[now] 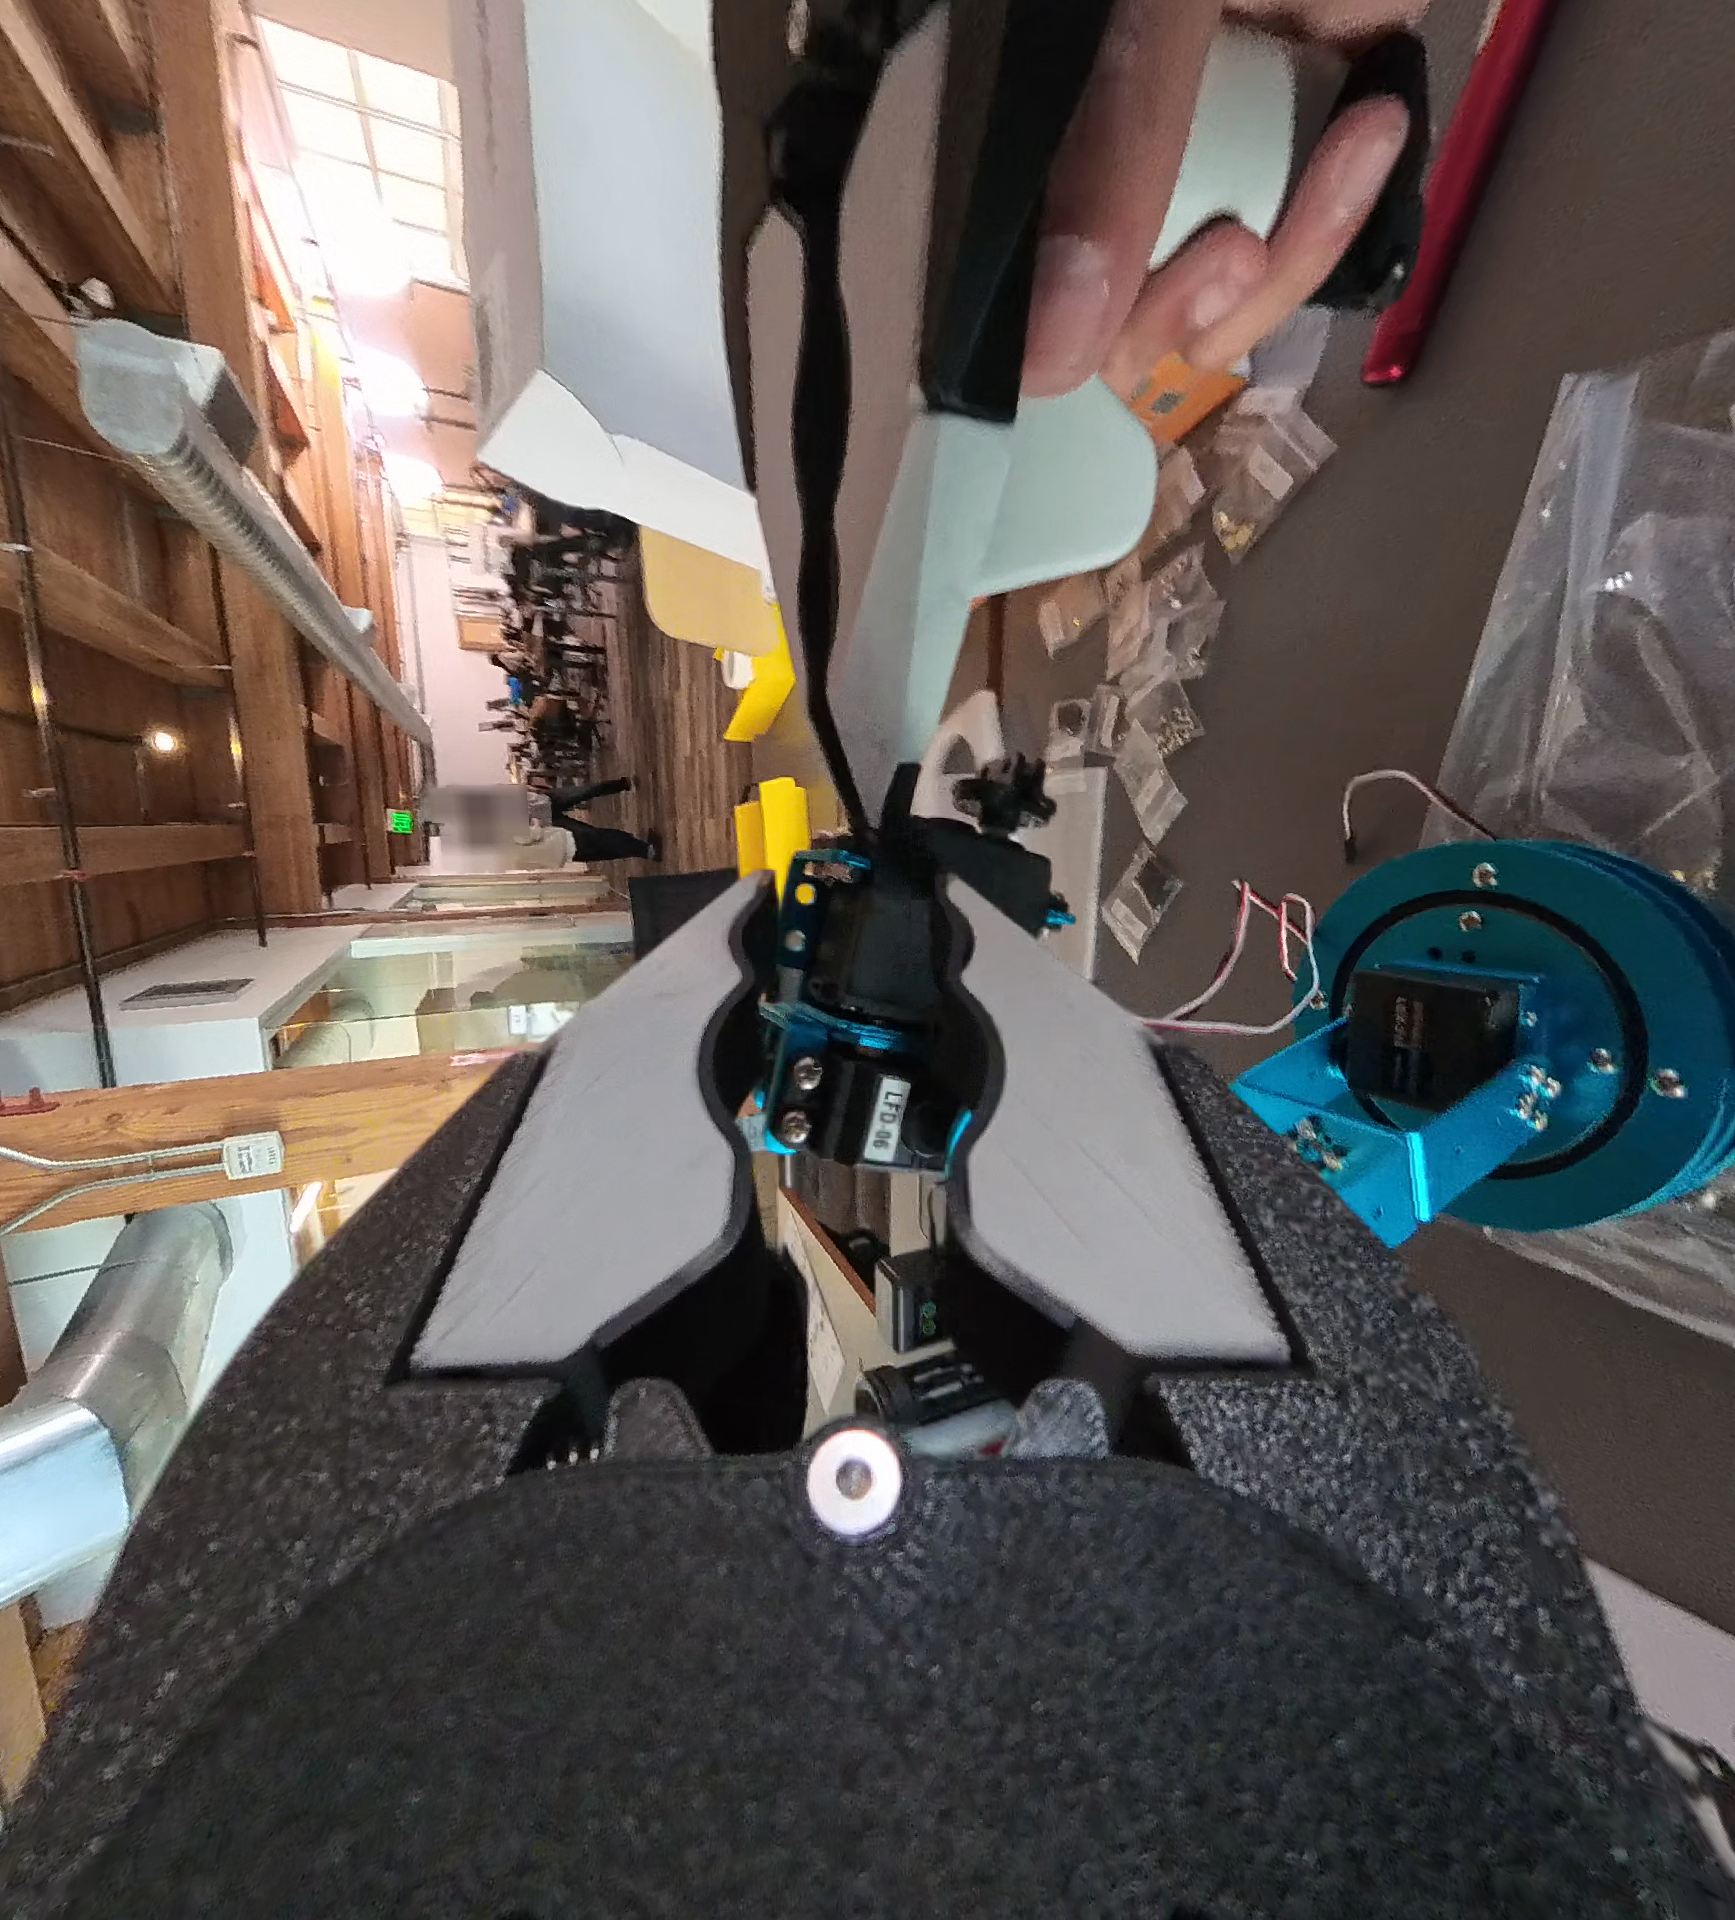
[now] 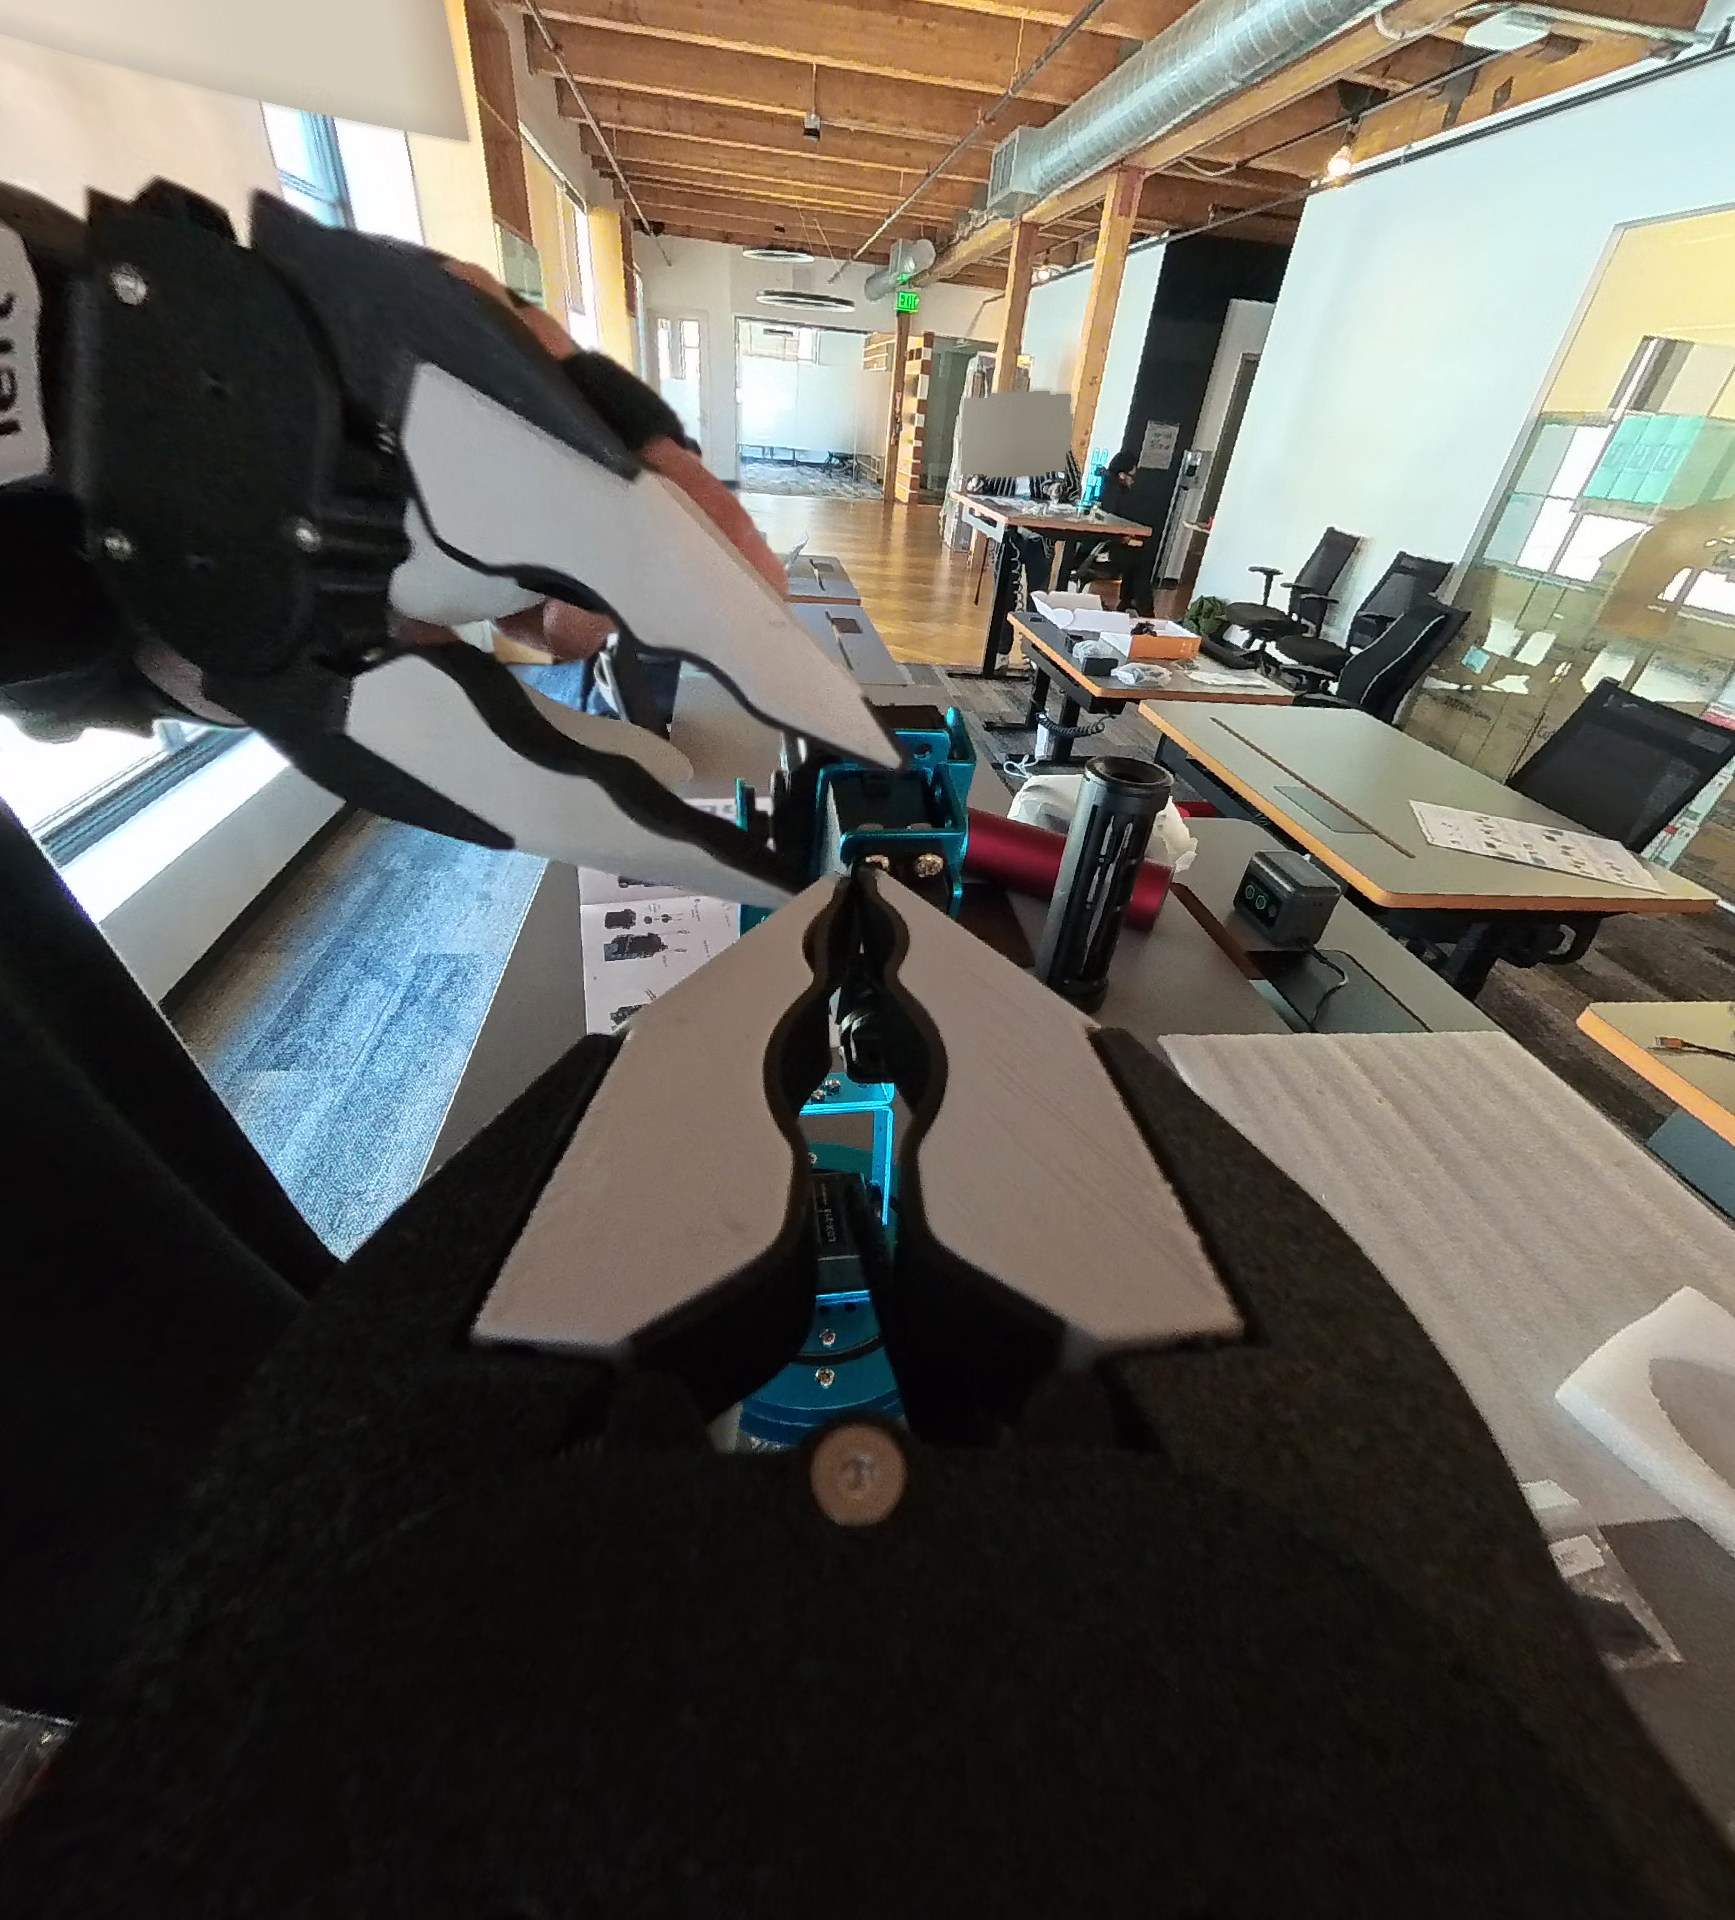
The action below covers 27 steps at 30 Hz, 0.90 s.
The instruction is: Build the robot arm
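Note:
My left gripper [image 1: 863,899] is shut on a small assembly of blue metal brackets and black servos [image 1: 858,1023], held off the table. In the right wrist view it [image 2: 842,831] comes in from the left, gripping the same assembly [image 2: 904,805]. My right gripper [image 2: 858,883] has its tips closed on a small black part at the assembly's lower edge. In the left wrist view it [image 1: 886,795] reaches in from the top, with a person's hand [image 1: 1154,260] on it. A blue round base with a servo [image 1: 1569,1039] sits on the dark table, apart from the assembly, and also shows between my right fingers [image 2: 832,1340].
Clear plastic bags [image 1: 1673,675] and several small parts bags [image 1: 1154,644] lie on the dark table [image 1: 1414,727]. A red tube [image 2: 1029,852], a black slotted cylinder [image 2: 1102,883], a small black box [image 2: 1284,894], white foam sheets [image 2: 1414,1143] and printed sheets [image 2: 645,935] are nearby. Only a small space, under 4 cm, lies between the two pairs of fingers.

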Each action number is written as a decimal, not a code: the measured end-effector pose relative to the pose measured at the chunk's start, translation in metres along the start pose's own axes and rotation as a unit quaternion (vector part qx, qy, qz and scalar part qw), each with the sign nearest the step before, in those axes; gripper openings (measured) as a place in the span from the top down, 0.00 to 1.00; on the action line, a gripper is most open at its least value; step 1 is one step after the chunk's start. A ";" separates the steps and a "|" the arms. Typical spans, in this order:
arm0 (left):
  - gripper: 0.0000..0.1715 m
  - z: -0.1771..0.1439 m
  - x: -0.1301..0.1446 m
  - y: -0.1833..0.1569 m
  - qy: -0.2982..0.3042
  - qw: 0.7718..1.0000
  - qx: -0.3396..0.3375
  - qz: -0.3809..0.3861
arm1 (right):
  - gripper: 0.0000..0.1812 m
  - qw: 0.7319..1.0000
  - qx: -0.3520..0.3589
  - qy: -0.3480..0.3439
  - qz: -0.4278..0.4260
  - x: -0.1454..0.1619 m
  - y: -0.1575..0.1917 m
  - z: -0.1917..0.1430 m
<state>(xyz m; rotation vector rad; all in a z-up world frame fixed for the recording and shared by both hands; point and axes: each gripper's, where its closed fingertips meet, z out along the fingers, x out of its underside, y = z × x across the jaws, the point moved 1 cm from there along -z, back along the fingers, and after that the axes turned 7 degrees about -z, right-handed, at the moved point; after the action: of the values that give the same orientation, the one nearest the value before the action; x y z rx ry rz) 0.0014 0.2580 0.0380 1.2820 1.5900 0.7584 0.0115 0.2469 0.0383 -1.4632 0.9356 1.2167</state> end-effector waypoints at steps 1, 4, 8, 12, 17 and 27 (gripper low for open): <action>0.83 0.002 0.002 -0.001 0.004 1.000 0.007 0.003 | 1.00 1.000 -0.001 0.000 0.000 0.000 0.000 0.000; 0.87 0.003 0.001 -0.005 0.001 1.000 0.027 0.009 | 1.00 1.000 -0.002 0.000 0.001 0.000 0.000 0.000; 0.88 0.004 0.001 -0.005 0.004 1.000 0.023 0.013 | 1.00 1.000 -0.005 -0.003 0.006 0.000 -0.001 0.000; 0.88 0.004 0.000 -0.004 0.003 1.000 0.014 0.016 | 1.00 1.000 -0.012 -0.005 0.006 0.000 0.000 0.001; 0.89 0.003 0.000 -0.004 0.003 1.000 -0.002 0.023 | 1.00 1.000 -0.018 -0.001 0.000 0.000 0.000 0.002; 1.00 -0.003 -0.003 -0.003 -0.012 0.998 -0.049 0.047 | 1.00 1.000 -0.018 0.004 0.000 0.000 0.000 0.001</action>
<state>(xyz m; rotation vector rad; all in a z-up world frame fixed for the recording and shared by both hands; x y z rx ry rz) -0.0018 0.2550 0.0375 1.2978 1.4626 0.8655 0.0113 0.2479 0.0383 -1.4974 0.9235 1.2329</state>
